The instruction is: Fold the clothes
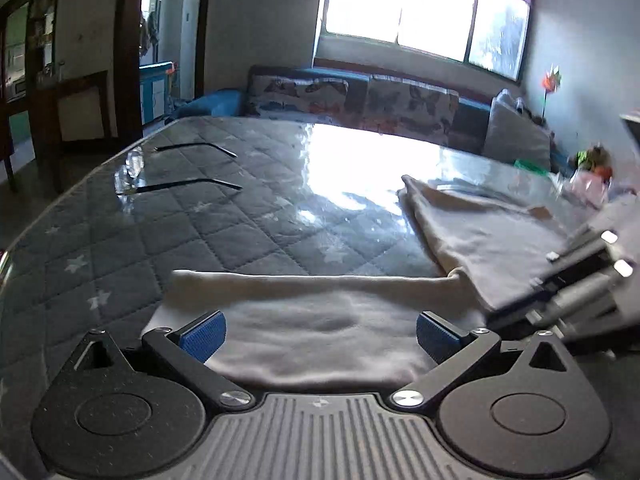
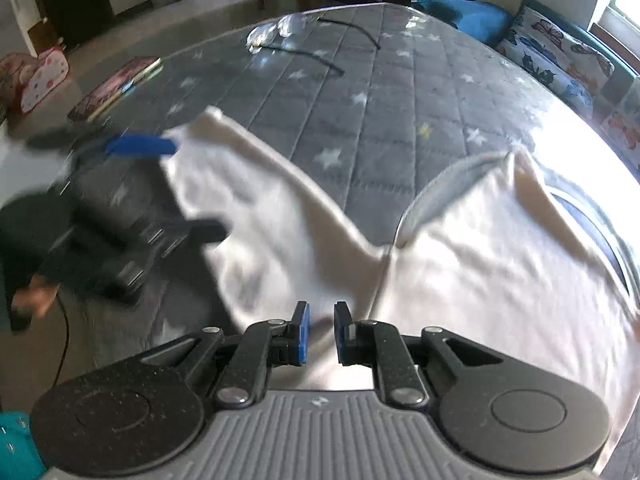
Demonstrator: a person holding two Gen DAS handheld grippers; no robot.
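Note:
A white garment [image 1: 320, 320] lies on the grey quilted table top [image 1: 224, 200] under glass. In the left wrist view my left gripper [image 1: 318, 338] is open wide, its blue pads on either side of a sleeve or folded edge, just above the cloth. The garment's body [image 1: 492, 240] stretches to the right. In the right wrist view my right gripper [image 2: 321, 334] has its jaws nearly closed with a narrow gap, white cloth [image 2: 480, 272] lying between and beneath them. The left gripper [image 2: 140, 148] shows blurred at the left of that view.
A pair of glasses [image 2: 280, 32] lies at the far side of the table. A book [image 2: 116, 88] lies near the left edge. A sofa with butterfly cushions [image 1: 360, 100] stands behind the table, under a bright window.

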